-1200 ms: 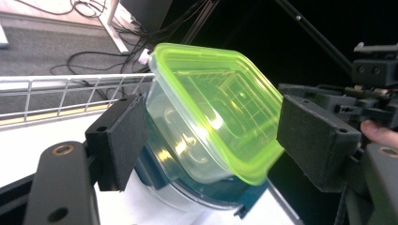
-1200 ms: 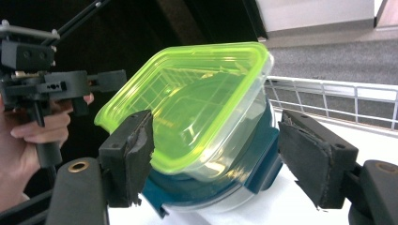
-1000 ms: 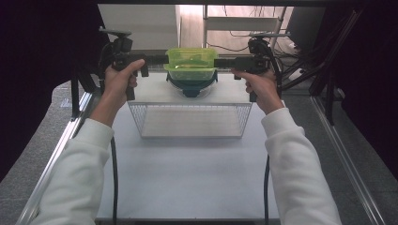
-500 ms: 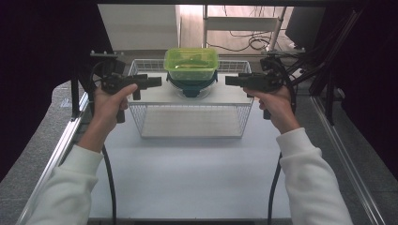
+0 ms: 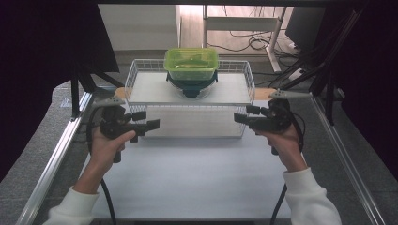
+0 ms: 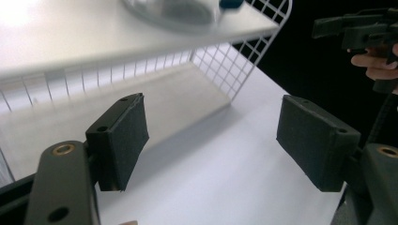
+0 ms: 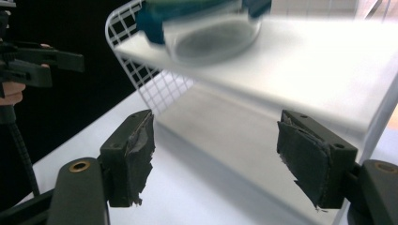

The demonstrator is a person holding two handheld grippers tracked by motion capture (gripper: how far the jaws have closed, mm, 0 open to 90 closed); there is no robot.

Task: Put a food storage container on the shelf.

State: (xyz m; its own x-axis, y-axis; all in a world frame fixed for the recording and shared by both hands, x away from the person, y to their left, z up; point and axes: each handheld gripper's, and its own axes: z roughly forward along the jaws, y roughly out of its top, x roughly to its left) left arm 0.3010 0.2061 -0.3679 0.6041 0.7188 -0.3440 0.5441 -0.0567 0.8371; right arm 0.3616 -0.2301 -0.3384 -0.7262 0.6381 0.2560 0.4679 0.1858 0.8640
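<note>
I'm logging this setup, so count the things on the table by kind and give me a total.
Green-lidded container: 1
Clear round container with blue clips, under the green one: 1
White wire rack: 1
Handheld tools, left tool and right tool, both open and empty: 2
Total: 5

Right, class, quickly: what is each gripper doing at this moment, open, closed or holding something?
Left gripper: open, nothing between its black pads.
Right gripper: open, also holding nothing.
</note>
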